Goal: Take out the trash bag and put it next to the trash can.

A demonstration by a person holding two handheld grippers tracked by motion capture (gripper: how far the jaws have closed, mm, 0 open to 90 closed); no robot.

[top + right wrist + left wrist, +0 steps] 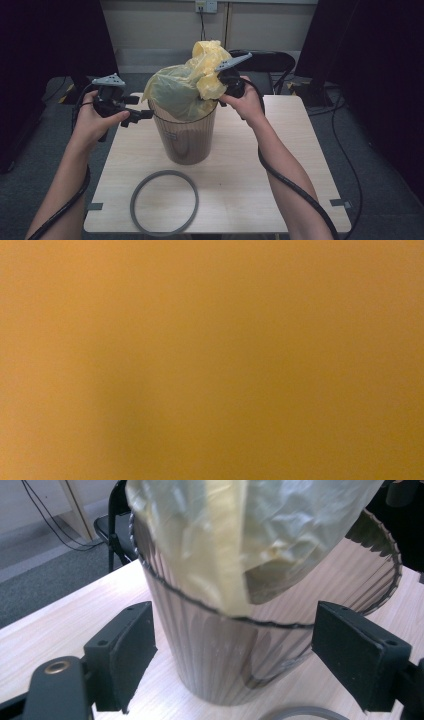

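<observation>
At the left of the surface (300, 165), you are bringing the left tool (142, 114) in level toward the bin's rim, its jaws standing wide with nothing between them. Seen from the left gripper view, the ribbed translucent bin (235, 650) is sitting upright between those spread jaws but apart from both, and the yellow bag (225, 535) is hanging over the near edge of the rim. To do this step well, you are better off aiming for that loose hem, not the bin wall: take the film just below the rim line, pinching plastic only, so the bin is not being dragged across the surface.

Moving right, the bag (195, 80) is bunching up above the bin (184, 137), mostly outside and not yet seated. Your right tool (219, 85) is gripping a gathered fold of the bag at the far right of the rim, jaws narrowed on the film. Keep that hold steady and slightly raised, so the left side is stretching taut as you are folding it down.

Near you, the grey ring (164, 202) is lying flat, well apart from the bin, waiting to clamp the hem.
</observation>
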